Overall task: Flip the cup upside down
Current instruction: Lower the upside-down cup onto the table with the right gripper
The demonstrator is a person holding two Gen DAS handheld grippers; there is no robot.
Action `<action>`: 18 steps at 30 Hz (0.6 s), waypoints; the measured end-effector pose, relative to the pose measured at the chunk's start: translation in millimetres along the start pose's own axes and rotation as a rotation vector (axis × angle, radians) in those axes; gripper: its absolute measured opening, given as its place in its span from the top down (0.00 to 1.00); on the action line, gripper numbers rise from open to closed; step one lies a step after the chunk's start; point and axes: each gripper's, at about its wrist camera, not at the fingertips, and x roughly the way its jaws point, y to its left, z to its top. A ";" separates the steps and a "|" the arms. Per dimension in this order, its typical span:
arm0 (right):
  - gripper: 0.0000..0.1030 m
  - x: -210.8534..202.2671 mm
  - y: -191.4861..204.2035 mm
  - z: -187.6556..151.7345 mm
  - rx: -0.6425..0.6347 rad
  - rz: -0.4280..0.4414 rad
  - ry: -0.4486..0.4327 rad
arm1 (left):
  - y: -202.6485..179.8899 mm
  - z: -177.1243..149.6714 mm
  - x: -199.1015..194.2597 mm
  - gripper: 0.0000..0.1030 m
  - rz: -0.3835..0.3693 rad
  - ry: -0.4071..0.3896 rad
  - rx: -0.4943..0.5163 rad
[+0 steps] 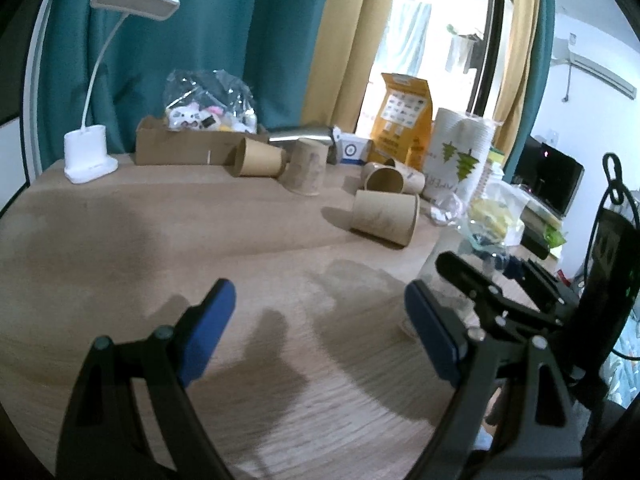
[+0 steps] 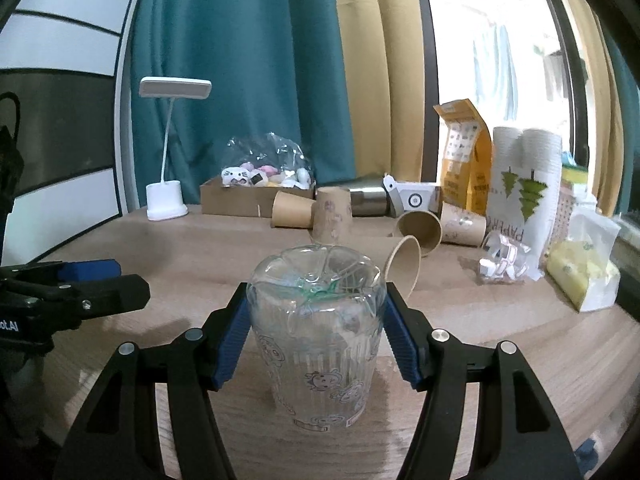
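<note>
A clear ribbed glass cup (image 2: 318,332) with cartoon prints sits between the blue pads of my right gripper (image 2: 316,320). Its wide end is up and its narrow end is down near the wooden table (image 2: 500,360). The pads touch both sides of the cup. My left gripper (image 1: 320,320) is open and empty over the bare table (image 1: 120,240). It also shows at the left edge of the right wrist view (image 2: 72,280). The right gripper's black body (image 1: 500,300) and part of the clear cup (image 1: 440,276) show at the right of the left wrist view.
Several brown paper cups (image 1: 384,216) (image 2: 404,264) lie or stand at the back of the table. Behind them are a white desk lamp (image 1: 90,152), a cardboard box of toys (image 1: 188,144), an orange bag (image 1: 404,120), a sleeve of paper cups (image 2: 524,184) and a yellow packet (image 2: 580,276).
</note>
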 end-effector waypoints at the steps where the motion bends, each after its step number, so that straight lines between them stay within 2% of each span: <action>1: 0.36 -0.1 -0.3 -0.1 -0.002 -0.004 -0.004 | -0.6 0.0 0.3 0.15 0.001 -0.001 0.005; 9: 0.36 -3.5 -1.5 -3.1 -0.004 -0.006 -0.026 | -2.8 -2.5 5.2 0.15 -0.003 0.005 0.015; 18: 0.36 -3.6 -8.2 -11.2 0.014 -0.023 -0.006 | -4.8 -3.5 6.7 0.15 -0.005 0.006 0.025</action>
